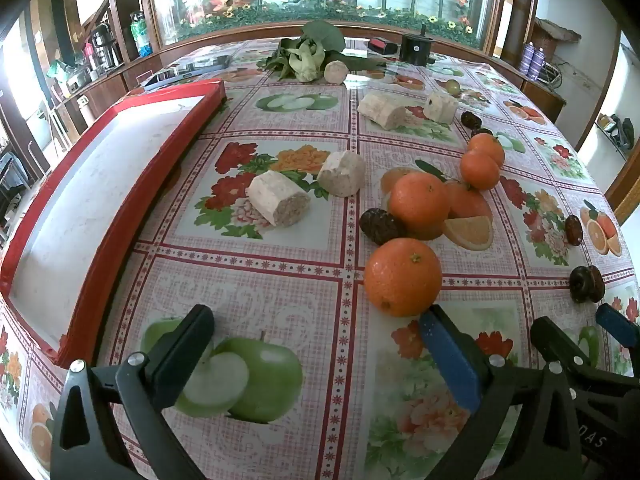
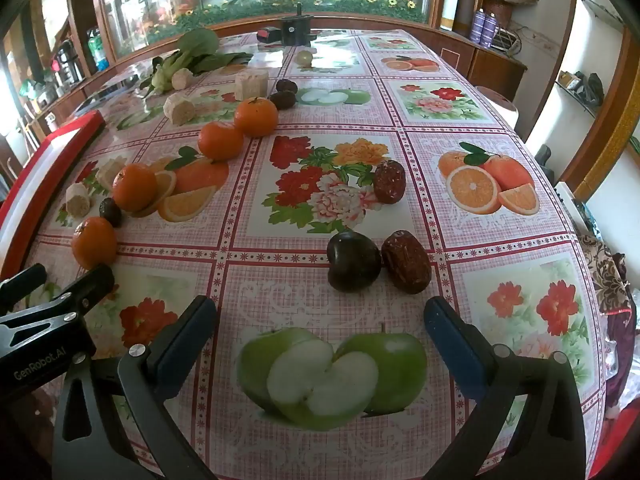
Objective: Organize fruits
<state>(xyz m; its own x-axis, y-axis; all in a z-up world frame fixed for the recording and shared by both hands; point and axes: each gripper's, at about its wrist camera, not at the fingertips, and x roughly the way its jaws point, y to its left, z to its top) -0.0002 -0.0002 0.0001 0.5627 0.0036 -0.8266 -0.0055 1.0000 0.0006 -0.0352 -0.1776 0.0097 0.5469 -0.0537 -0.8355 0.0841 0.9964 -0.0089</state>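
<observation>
Several oranges lie loose on the fruit-print tablecloth. The nearest orange [image 1: 402, 276] sits just beyond the blue right pad of my left gripper [image 1: 320, 352], which stands open over the cloth with nothing between its fingers. Behind that orange are a second orange [image 1: 419, 200] and a dark date [image 1: 380, 226]. My right gripper [image 2: 320, 344] is open too, and holds nothing. A dark plum [image 2: 353, 261] and a red date [image 2: 405, 262] lie side by side just ahead of it. Another date [image 2: 389, 182] lies farther back. The oranges [image 2: 134, 186] run in a line up its left side.
A red-rimmed tray [image 1: 100, 184] with a white floor lies along the table's left edge. Pale cut chunks [image 1: 278, 204] are scattered mid-table. Leafy greens [image 1: 308, 52] and a black device [image 1: 416, 50] sit at the far end. The table drops off at the right edge [image 2: 576, 216].
</observation>
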